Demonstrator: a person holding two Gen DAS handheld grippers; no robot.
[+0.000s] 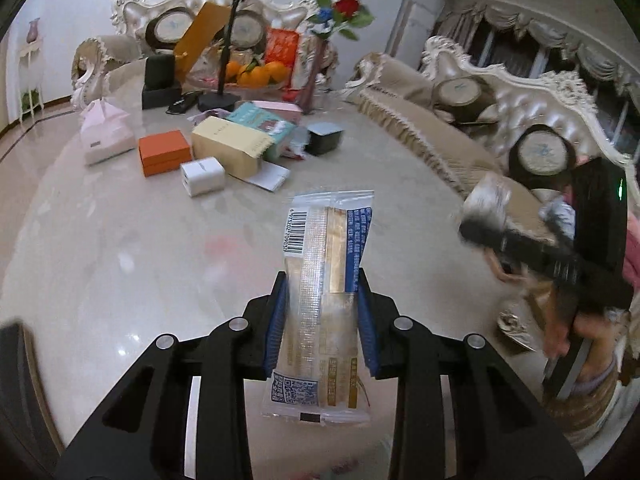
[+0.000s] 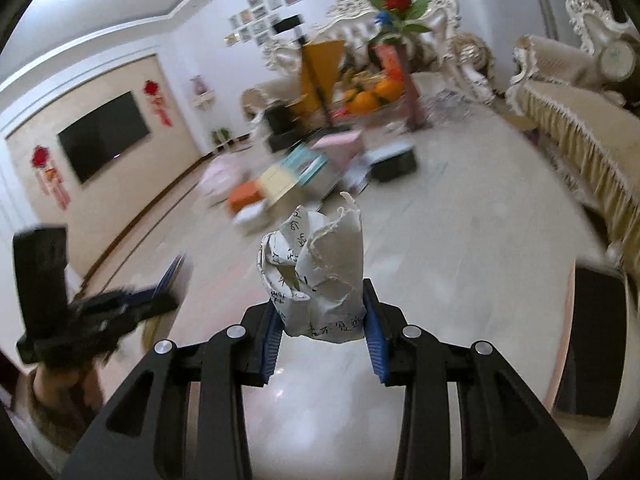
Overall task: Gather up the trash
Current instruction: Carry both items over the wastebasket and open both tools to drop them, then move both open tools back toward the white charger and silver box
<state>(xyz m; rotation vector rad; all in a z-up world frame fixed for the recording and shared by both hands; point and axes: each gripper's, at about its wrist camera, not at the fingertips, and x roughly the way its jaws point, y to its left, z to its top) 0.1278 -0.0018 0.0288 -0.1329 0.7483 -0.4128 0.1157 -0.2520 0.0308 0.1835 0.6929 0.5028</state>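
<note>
above the marble table, both claws already loaded

over the pale marble table the left gripper is clamped on a clear snack wrapper, its blue pads pressing the two long edges about midway. the wrapper's long axis runs straight out along the fingers, barcode end pointing away toward the boxes, printed end hanging back under the claw. off to the right in the same view the right gripper shows blurred, with a pale wad at its tip

in the right wrist view the right gripper is closed around a crumpled paper ball with handwriting on it; the paper stands up out of the jaws, torn edges on top. the left gripper sits low at the left edge, blurred

so each piece of trash is held clear of the table. no bin shows in either view, so i cannot tell which way the drop lies. the rest of the clutter, an orange box, a white box and a tan box, lies well ahead of both claws. my guess is neither hand can take more until it unloads
</note>
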